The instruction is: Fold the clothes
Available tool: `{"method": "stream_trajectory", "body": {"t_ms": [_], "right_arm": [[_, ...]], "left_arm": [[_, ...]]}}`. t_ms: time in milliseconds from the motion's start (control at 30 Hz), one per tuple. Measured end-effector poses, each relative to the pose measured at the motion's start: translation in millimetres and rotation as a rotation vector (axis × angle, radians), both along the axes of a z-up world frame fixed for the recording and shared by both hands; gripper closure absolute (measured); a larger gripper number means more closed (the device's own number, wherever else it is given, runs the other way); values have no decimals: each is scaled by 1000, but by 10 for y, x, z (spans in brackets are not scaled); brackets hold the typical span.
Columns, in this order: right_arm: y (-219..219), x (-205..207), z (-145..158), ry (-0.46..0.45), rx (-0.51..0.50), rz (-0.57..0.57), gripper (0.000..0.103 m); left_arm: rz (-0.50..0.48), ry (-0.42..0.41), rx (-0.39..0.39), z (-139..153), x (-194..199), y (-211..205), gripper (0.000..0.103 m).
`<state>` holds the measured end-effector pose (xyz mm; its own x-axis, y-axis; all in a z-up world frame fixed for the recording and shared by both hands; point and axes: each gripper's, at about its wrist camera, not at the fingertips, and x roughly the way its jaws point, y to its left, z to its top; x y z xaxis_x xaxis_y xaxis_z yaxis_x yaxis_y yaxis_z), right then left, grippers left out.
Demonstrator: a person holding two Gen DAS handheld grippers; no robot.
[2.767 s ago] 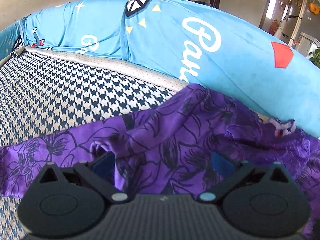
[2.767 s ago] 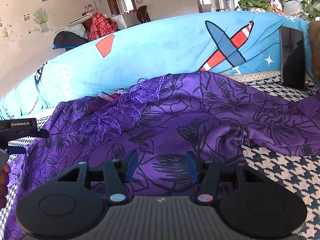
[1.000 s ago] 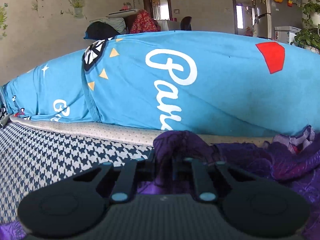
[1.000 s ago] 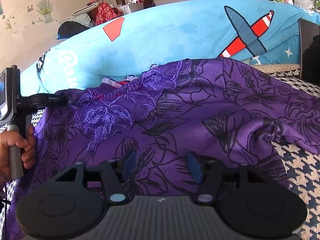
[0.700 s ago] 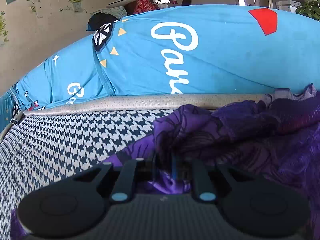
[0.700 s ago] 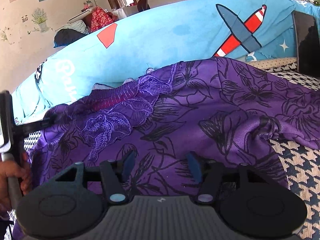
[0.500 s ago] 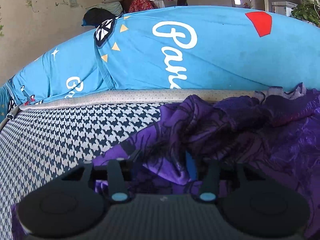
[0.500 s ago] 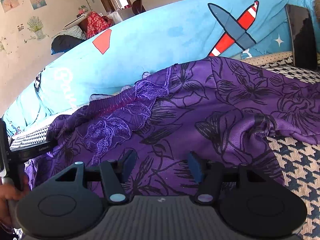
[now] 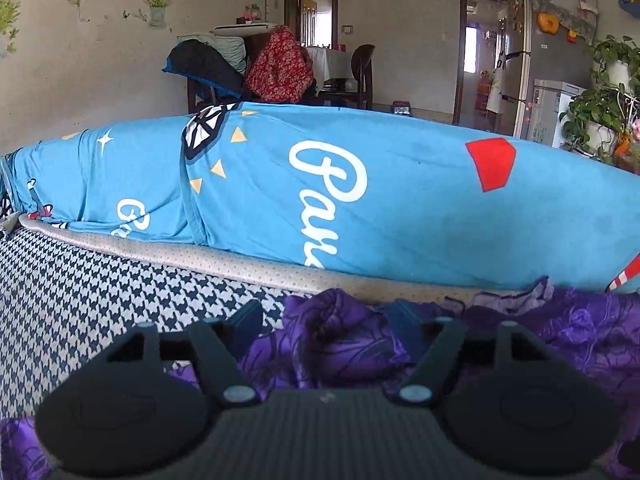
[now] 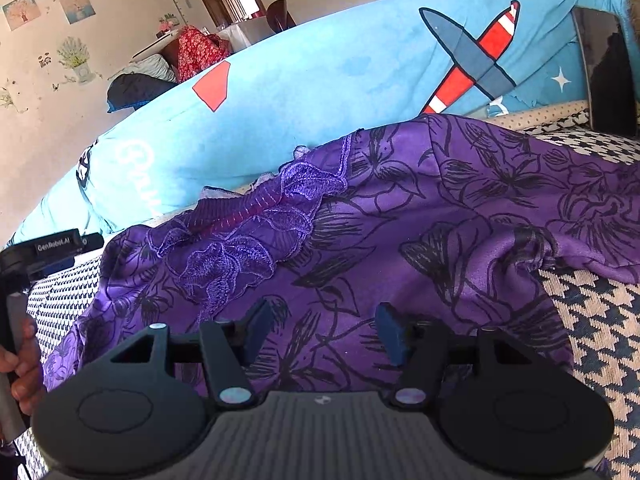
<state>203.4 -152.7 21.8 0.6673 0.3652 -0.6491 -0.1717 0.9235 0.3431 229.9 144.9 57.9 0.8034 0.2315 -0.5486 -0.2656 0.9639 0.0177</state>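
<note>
Bare houndstooth cover (image 9: 92, 300) free at 9 o'clock; blue bolster (image 9: 320, 192) blocks 12; purple garment (image 10: 400, 220) heaped at 3.

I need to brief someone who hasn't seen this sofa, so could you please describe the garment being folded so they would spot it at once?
Start at the long blue cushion with the white script and the red-striped aeroplane. In front of it, on the houndstooth seat cover, lies the purple garment. It is the only purple cloth there, printed with black outline flowers and trimmed with purple lace.
</note>
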Motion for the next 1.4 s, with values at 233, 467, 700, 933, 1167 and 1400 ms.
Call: {"method": "stream_trajectory", "body": {"t_ms": [233,467,700,933,1167,1400], "right_arm": [[8,3,-18,10,2,8,46],[11,18,-57,34,1,15,46],[63,21,-78,39,-15,33,45],[64,26,-86,41,-23,37,45],[73,26,-90,46,-27,42,45],[106,14,-100,45,-39,45,45]], "left_arm": [[-57,9,-54,-170,249,-187,35],[-112,58,-98,-349,620,-216,38],[-237,162,-72,-478,964,-284,38],[-303,251,-9,-776,1013,-362,36],[-336,247,-9,-761,994,-361,34],[-328,257,41,-797,1101,-480,31]]}}
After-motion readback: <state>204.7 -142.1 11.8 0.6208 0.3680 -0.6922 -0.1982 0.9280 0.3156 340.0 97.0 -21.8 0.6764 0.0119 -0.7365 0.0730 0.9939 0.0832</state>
